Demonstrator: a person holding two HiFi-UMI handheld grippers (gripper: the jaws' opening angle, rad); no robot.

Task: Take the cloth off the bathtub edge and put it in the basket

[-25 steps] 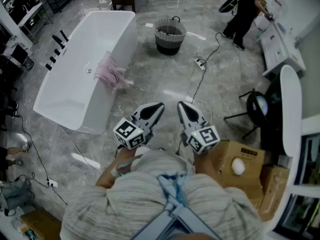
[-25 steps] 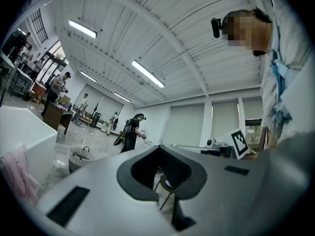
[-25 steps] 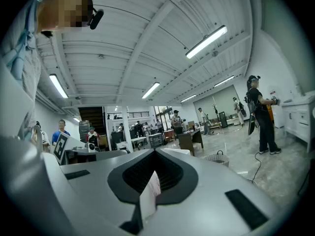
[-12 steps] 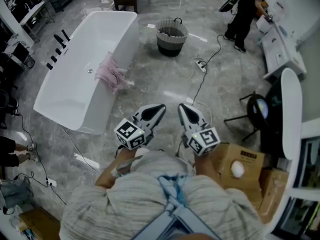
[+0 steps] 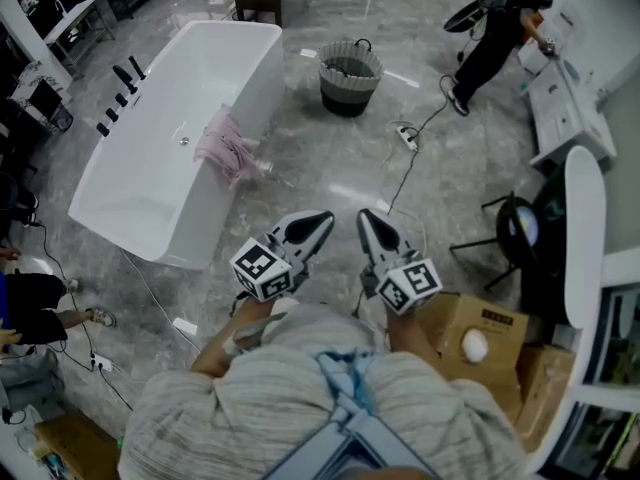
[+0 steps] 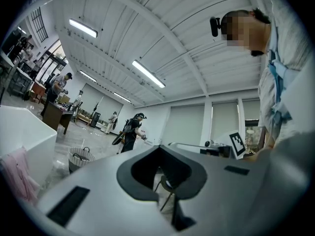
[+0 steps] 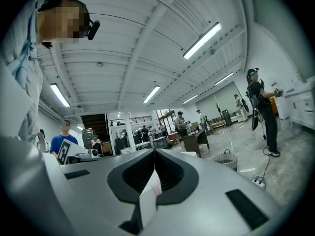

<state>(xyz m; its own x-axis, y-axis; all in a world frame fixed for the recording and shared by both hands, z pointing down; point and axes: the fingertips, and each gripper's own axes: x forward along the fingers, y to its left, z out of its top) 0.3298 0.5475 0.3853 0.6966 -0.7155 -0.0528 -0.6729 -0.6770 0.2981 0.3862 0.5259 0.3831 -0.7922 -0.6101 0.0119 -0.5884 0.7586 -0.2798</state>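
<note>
**Q:** How are the hands and their tools posed?

**A:** Seen from the head camera, the wearer's forearms [image 5: 228,340] reach forward from the chest, close together. Each hand grips a tool. The left hand-held gripper [image 5: 320,218] and the right hand-held gripper [image 5: 366,218] sit side by side and point level, out over the floor [image 5: 320,168], with their tips angled slightly toward each other. Both have their jaws pressed together with nothing between them. Each carries its cube of square markers near the hand.

**Q:** What lies around them, biggest first?

**A:** Grey marble floor fills the scene. A long white bathtub [image 5: 250,108] stands at the upper left, well apart from both tools, with black taps [image 5: 120,93] along its far side. A second person [image 5: 490,28] in dark clothes stands at the upper right. A cardboard box [image 5: 480,328] sits just beside the right tool, on its right. The basket [image 5: 350,96], round and dark-banded with a handle, stands on the floor beyond the tub's far end.

**Q:** Where is the cloth?

**A:** The pink cloth [image 5: 228,148] hangs over the tub's near edge, about halfway along, and drapes down the outer wall. It is ahead and to the left of the left tool.

**Q:** Does anything lie in the way?

**A:** A cable [image 5: 400,173] runs from a power strip [image 5: 405,133] near the basket, across the floor toward the right tool.
</note>
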